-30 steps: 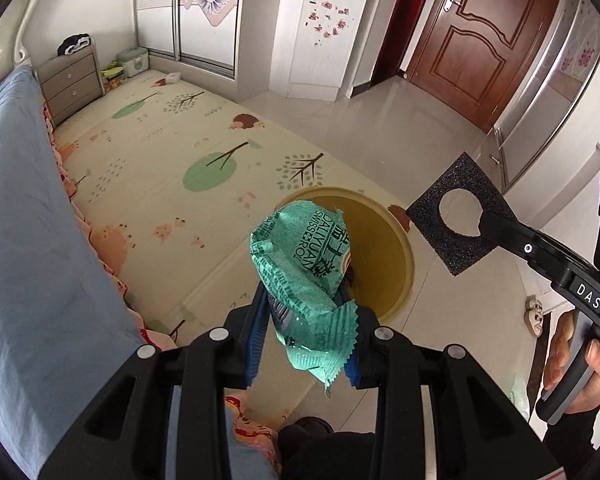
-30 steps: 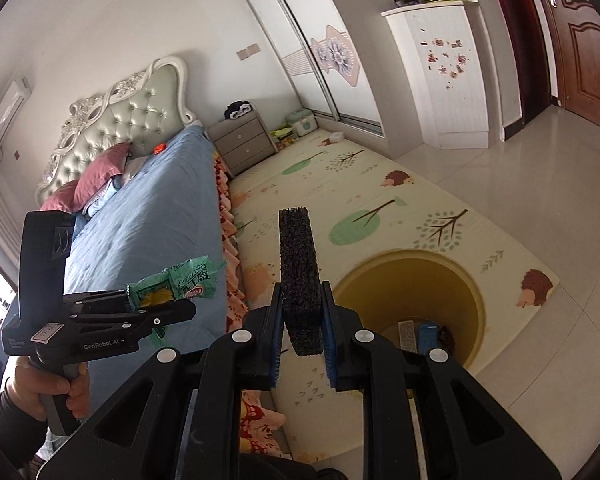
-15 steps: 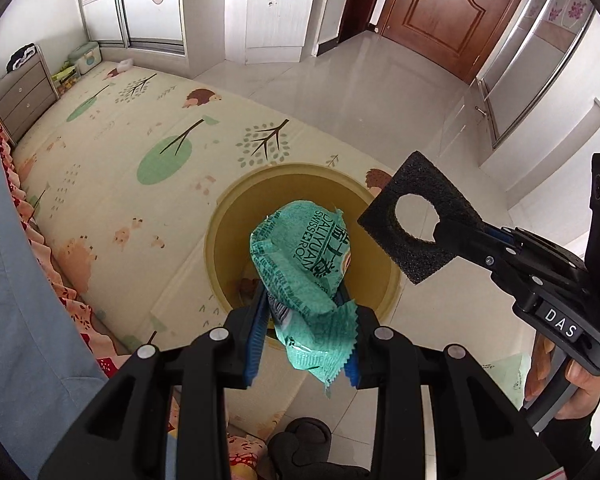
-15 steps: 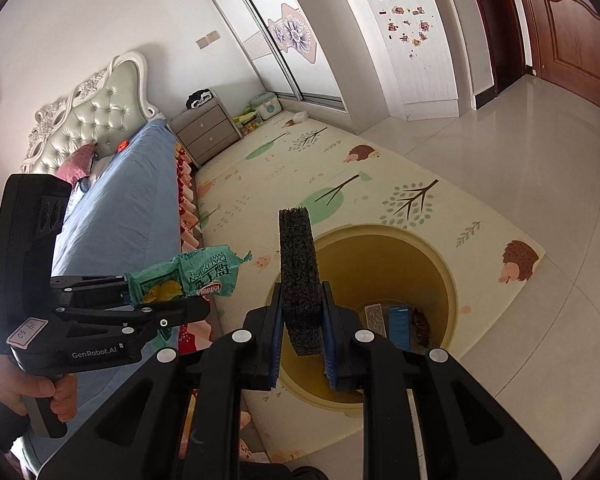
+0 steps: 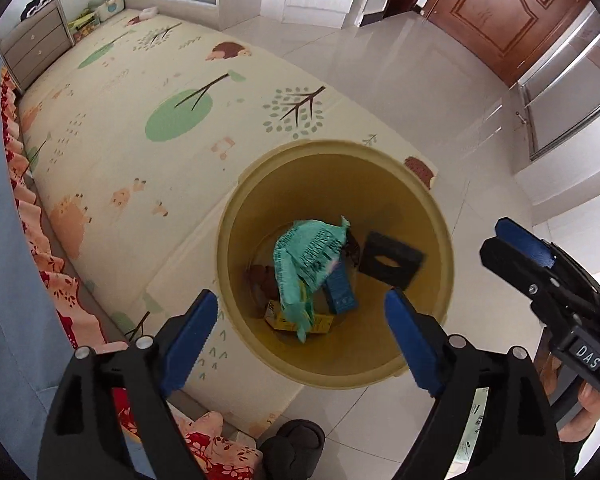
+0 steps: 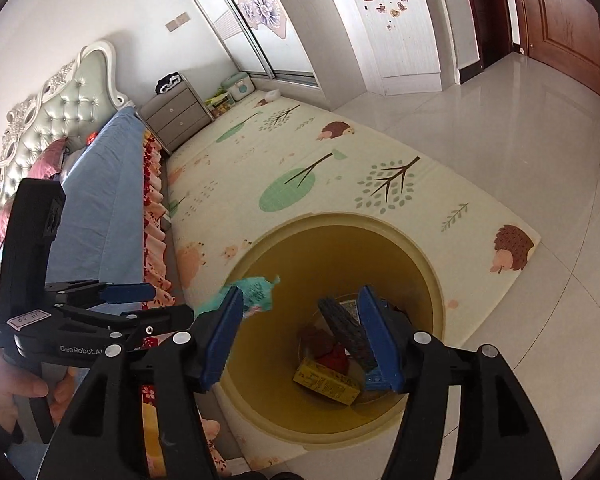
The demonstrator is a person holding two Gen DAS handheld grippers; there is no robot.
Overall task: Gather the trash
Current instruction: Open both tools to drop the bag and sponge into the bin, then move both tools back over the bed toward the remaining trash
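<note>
Both grippers, left (image 5: 300, 328) and right (image 6: 300, 332), gape; green wrapper (image 5: 306, 264) (lengthwise down) inside bin (image 5: 440, 240).

The bin (image 5: 432, 216) stands on the corner of the play mat (image 5: 112, 152), with the wrapper (image 5: 306, 256), foam piece (image 5: 390, 262) and boxes (image 5: 342, 292) inside it, the bed (image 6: 108, 196) to its left, and both tongs (image 5: 298, 332) (image 6: 300, 334) above its mouth.

Both tools gape wide and hold nothing — the left tool (image 5: 300, 336) points steeply downward, and the right tool (image 6: 300, 332) does likewise, just beside it. A hand (image 6: 8, 380) grips the left tool's handle.
</note>
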